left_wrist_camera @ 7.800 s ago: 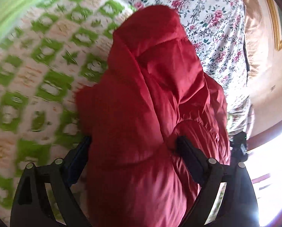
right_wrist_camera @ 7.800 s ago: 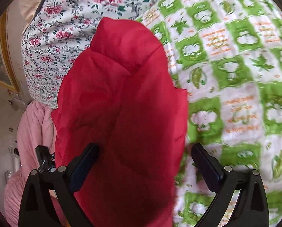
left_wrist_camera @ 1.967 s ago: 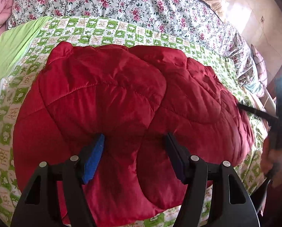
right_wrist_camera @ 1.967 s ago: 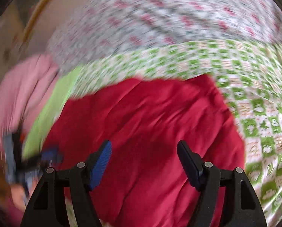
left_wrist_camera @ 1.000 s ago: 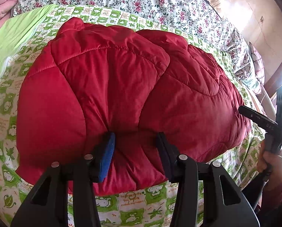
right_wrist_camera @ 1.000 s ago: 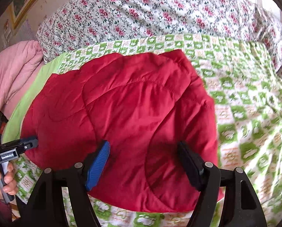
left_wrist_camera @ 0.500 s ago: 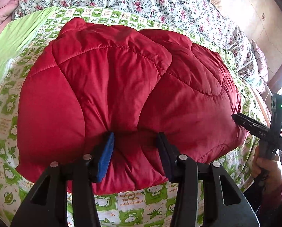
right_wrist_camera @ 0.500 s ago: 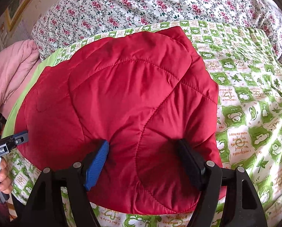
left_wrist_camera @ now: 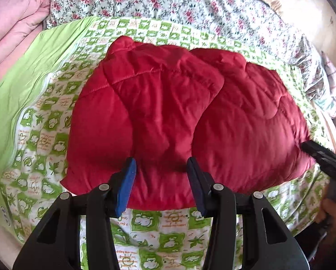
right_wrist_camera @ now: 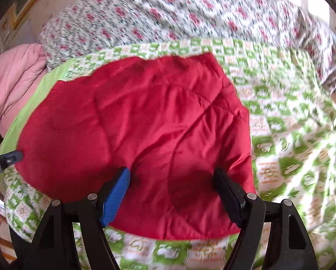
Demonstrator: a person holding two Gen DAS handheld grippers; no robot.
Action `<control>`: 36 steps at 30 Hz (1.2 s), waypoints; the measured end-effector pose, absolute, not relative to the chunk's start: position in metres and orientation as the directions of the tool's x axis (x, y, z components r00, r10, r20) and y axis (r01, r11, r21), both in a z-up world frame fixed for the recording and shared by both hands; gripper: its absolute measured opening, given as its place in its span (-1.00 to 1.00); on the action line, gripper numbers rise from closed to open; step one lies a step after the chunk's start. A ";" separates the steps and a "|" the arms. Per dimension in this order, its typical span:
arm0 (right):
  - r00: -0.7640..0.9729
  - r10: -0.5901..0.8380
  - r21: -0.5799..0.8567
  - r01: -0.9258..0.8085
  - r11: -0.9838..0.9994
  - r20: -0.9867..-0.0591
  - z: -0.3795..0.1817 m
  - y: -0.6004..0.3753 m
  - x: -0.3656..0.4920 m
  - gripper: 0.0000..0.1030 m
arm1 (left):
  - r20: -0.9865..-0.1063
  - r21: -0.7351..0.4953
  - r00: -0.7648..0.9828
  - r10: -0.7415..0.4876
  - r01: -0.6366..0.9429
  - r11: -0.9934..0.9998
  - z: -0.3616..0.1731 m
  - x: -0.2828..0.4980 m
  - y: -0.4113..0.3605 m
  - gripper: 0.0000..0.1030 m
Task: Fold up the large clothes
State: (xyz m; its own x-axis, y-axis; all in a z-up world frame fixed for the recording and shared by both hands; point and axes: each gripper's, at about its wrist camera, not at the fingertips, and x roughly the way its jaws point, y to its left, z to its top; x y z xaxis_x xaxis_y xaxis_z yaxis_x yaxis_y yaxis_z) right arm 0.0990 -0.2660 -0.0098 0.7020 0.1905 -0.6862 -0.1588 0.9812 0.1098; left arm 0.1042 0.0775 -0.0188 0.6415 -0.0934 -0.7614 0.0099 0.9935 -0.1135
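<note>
A red puffy jacket (left_wrist_camera: 168,103) lies folded in a thick bundle on the green-and-white patterned blanket (left_wrist_camera: 44,135). My left gripper (left_wrist_camera: 161,175) is at the jacket's near edge, its pads pinching a bunched fold of red fabric. In the right wrist view the same jacket (right_wrist_camera: 145,117) fills the middle. My right gripper (right_wrist_camera: 172,180) stands wide over the near right part; the fabric between its fingers lies smooth and unpinched. Each gripper's tip shows at the edge of the other's view: the right gripper (left_wrist_camera: 312,150) and the left gripper (right_wrist_camera: 10,157).
A floral sheet (left_wrist_camera: 168,0) covers the far side of the bed. A pink quilt (left_wrist_camera: 10,22) is heaped at the far left. A plain green strip (left_wrist_camera: 21,85) borders the blanket on the left. A person's hand (left_wrist_camera: 330,207) holds the right gripper's handle.
The left gripper has risen and tipped a little, keeping its pinch, so more of the bed shows. The right gripper has shifted sideways over the jacket, and its view is blurred.
</note>
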 end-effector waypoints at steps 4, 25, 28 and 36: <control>0.730 0.208 0.078 -0.209 0.975 -0.650 0.012 -0.252 0.086 0.51 | -0.765 -0.058 0.642 -0.054 0.016 0.998 -0.022 0.105 0.069 -0.12; 0.650 0.203 0.079 -0.216 0.973 -0.732 -0.030 -0.238 0.142 0.66 | -0.765 0.045 0.643 0.007 0.042 0.998 -0.029 0.114 0.056 -0.02; 0.652 0.205 0.082 -0.214 0.973 -0.730 -0.030 -0.239 0.140 0.66 | -0.742 -0.013 0.670 -0.039 0.044 0.999 -0.013 0.109 0.059 -0.03; 0.659 0.211 0.091 -0.212 0.973 -0.722 -0.031 -0.241 0.139 0.66 | -0.740 -0.008 0.672 -0.011 0.008 1.000 -0.008 0.146 0.066 -0.02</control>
State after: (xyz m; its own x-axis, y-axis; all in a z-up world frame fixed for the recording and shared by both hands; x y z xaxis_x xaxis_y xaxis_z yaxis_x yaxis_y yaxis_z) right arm 0.1390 -0.2407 -0.0315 0.6589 0.2112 -0.7220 -0.2125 0.9729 0.0907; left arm 0.1465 0.0656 -0.0081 0.6720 -0.0113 -0.7405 0.0076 0.9999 -0.0084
